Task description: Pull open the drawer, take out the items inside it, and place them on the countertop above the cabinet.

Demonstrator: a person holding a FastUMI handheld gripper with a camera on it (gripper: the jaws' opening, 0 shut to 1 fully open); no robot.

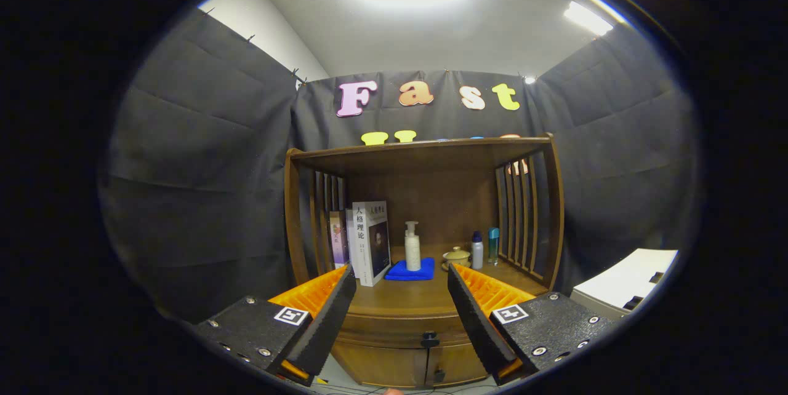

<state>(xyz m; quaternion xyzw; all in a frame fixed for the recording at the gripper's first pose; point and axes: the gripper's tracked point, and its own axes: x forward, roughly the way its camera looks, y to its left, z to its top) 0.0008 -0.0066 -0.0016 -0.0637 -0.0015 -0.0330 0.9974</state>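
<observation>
Black cloth walls the booth as my gripper (pixel 400 315) hangs level before the cabinet (pixel 425 259), fingers spread wide and empty. Just beyond them the drawer (pixel 406 326) sits closed, its knob (pixel 430 339) untouched; every step remains. Farther back, books (pixel 369 241) and bottles (pixel 412 247) crowd the countertop (pixel 400 296).

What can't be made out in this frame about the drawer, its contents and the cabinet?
- Drawer contents: hidden in the gripper view; its front is closed.
- Lower cabinet doors: partly covered by the open fingers and cut off below.
- Small books beside the large book: mostly hidden behind it and the side slats.
- Two small bottles by the lidded cup: too small to identify.
</observation>
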